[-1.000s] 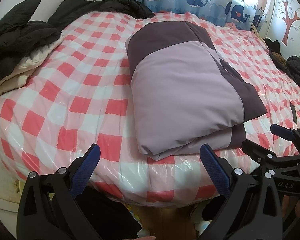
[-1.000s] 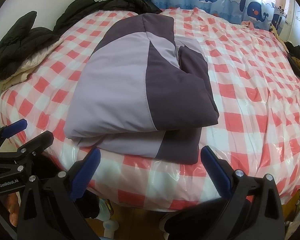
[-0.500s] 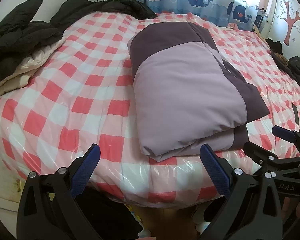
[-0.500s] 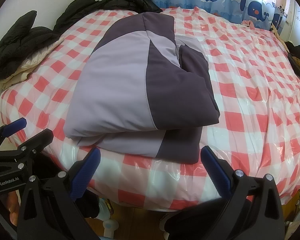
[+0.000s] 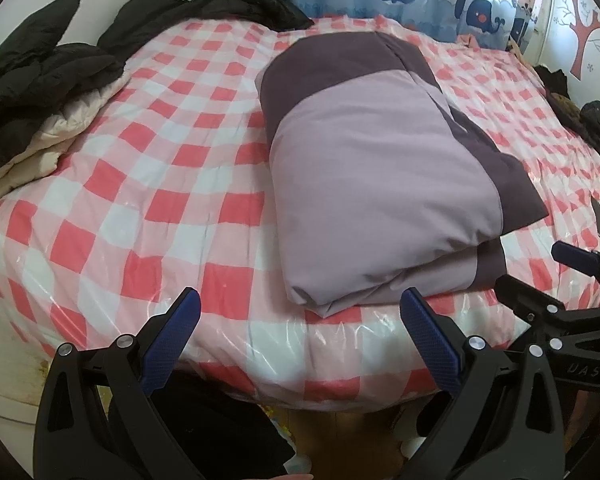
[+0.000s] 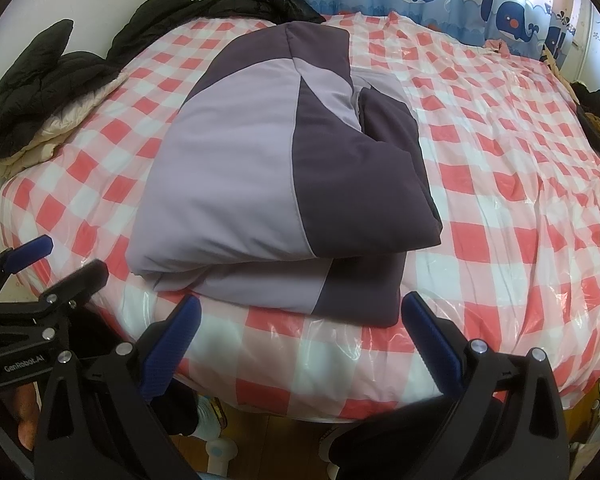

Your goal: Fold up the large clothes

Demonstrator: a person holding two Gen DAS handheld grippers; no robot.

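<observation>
Both hand-held grippers, left (image 5: 300,330) and right (image 6: 300,330), hang spread and empty off the near edge of the bed (image 5: 148,208). The folded purple jacket (image 6: 284,176) lies on the checked plastic cover (image 6: 500,216), its lower layer close to that edge. Risk: the padded layers may spring apart, or the bundle may slide on the slick cover if nudged.

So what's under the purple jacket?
The folded purple jacket lies on the red-and-white checked bed cover, which has clear plastic over it. Whatever is directly beneath the jacket is hidden.
</observation>
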